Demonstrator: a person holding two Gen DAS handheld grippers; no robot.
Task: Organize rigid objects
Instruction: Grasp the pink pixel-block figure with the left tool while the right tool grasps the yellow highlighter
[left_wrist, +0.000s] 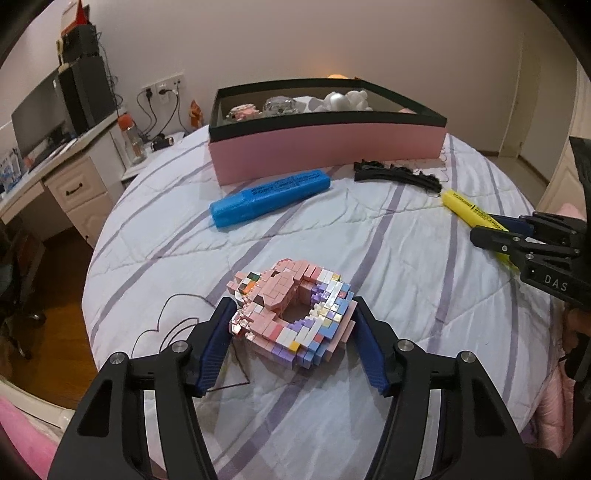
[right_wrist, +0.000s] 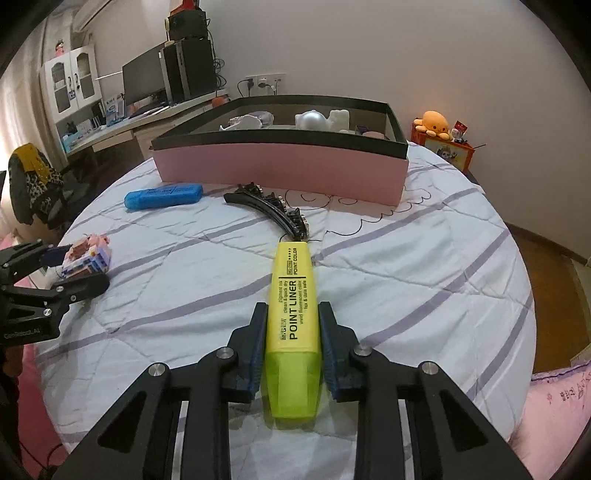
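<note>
The left gripper's (left_wrist: 291, 321) fingers (left_wrist: 216, 339) clamp a pink block model (left_wrist: 291, 317) near the bed's (left_wrist: 369, 258) near edge. The right gripper's (right_wrist: 291, 314) fingers (right_wrist: 256, 343) pinch a yellow highlighter (right_wrist: 293, 314). Beyond lie a blue highlighter (left_wrist: 269, 197), black hair clips (right_wrist: 273, 210) and a pink box (left_wrist: 332, 146) at the far edge.

At the upper left a white desk (left_wrist: 70, 177) carries a dark monitor (right_wrist: 142, 79) and a black computer tower (left_wrist: 86, 96). Cables hang from wall sockets (left_wrist: 162, 88) above a bottle with an orange cap (left_wrist: 131, 138). At the far right an orange plush octopus (right_wrist: 434, 123) sits on what may be a printed box (right_wrist: 447, 151). A white cabinet (right_wrist: 72, 85) stands upper left.
</note>
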